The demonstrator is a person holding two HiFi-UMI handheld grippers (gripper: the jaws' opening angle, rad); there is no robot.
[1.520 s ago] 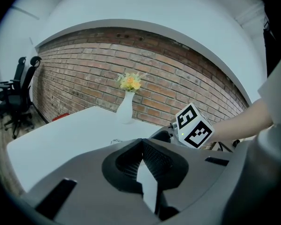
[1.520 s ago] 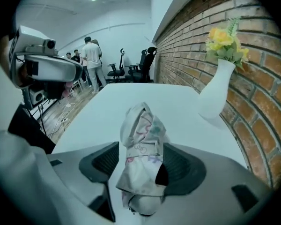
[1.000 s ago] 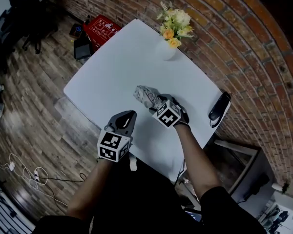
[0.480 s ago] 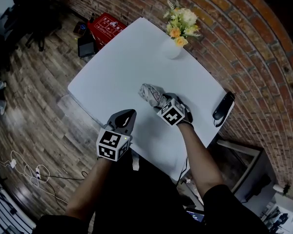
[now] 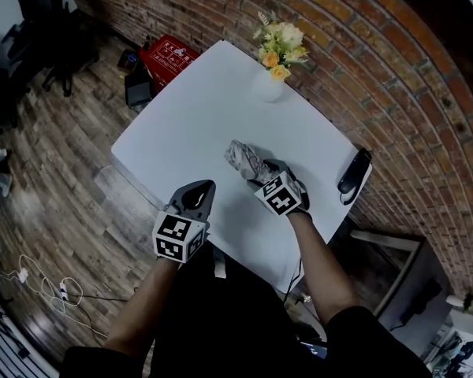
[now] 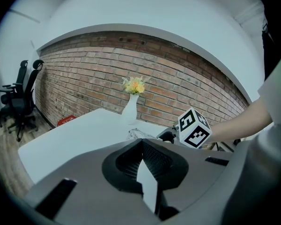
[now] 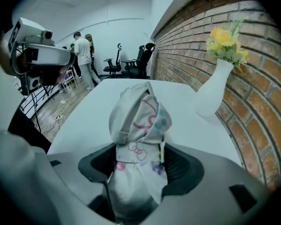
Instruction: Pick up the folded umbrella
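The folded umbrella [image 7: 138, 139] is a pale grey bundle with pink and blue cartoon prints. It sits between the jaws of my right gripper [image 7: 139, 165], which is shut on its near end. In the head view the umbrella [image 5: 243, 157] sticks out from the right gripper [image 5: 264, 173] over the middle of the white table [image 5: 197, 116]. My left gripper [image 5: 199, 197] hovers at the table's near edge, to the left of the umbrella, shut with nothing in it. The left gripper view shows its jaws [image 6: 145, 161] meeting, with the umbrella [image 6: 139, 134] far beyond.
A white vase of yellow flowers [image 5: 273, 68] stands at the table's far side by the brick wall. A black object [image 5: 353, 172] lies on the right corner. A red box [image 5: 167, 56] and office chairs [image 5: 51, 42] are on the wooden floor. People stand far off [image 7: 83, 53].
The view has shifted a little. The right gripper keeps its hold on the umbrella over the table's middle; the left gripper stays at the near edge.
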